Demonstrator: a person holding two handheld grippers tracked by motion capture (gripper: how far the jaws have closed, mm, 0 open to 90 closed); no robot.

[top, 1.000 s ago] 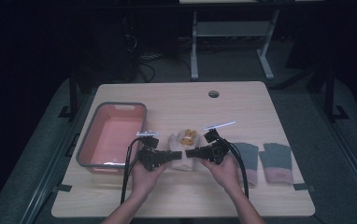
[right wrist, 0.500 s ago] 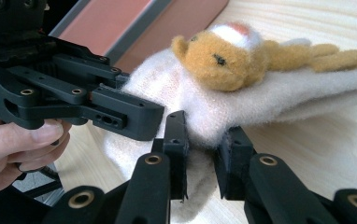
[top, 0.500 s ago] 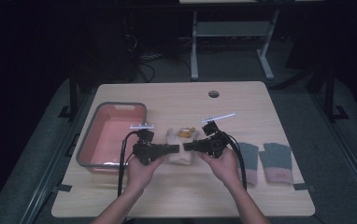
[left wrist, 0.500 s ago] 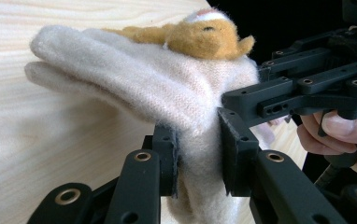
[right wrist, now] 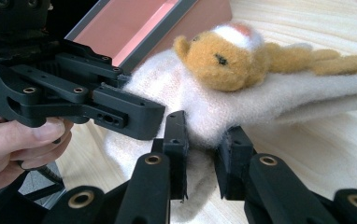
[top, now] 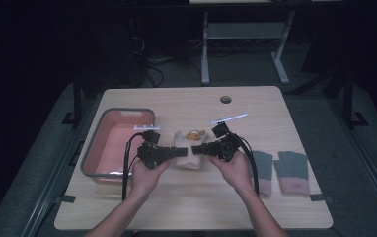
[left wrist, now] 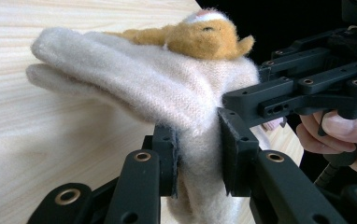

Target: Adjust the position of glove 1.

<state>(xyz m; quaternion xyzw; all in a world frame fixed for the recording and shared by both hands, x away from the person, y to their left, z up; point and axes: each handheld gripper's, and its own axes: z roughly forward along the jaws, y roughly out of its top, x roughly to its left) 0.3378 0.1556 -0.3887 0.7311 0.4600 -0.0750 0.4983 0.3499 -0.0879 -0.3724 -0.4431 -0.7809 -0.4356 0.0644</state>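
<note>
One cream glove (top: 189,153) with an orange plush animal (top: 195,134) on its upper face lies at the centre of the wooden table (top: 186,207), just right of the tray. Two grippers engage it from opposite sides.

Left gripper (left wrist: 197,154): both jaws are closed onto a bunched fold of the cream glove (left wrist: 167,88); fabric fills the gap between the pads. In the high view the left gripper (top: 181,152) meets the glove's left edge, held by the person's left hand (top: 144,175).

Right gripper (right wrist: 202,156): its two jaws pinch a fold of the cream glove (right wrist: 242,107), with fabric compressed between the pads. In the high view the right gripper (top: 196,149) meets the glove's right edge, held by the right hand (top: 236,170).

The plush animal (right wrist: 232,58) lies flat on top of the glove, its body running along the fabric; one is counted.

One pink tray (top: 90,163) with a grey rim stands at the table's left side, just beside the left gripper.

Two grey gloves with pink cuffs lie flat side by side at the table's right: the nearer one (top: 264,163) is just beside the right forearm, the farther one (top: 291,170) is just right of it.

One round hole (top: 225,99) sits near the table's far edge.
</note>
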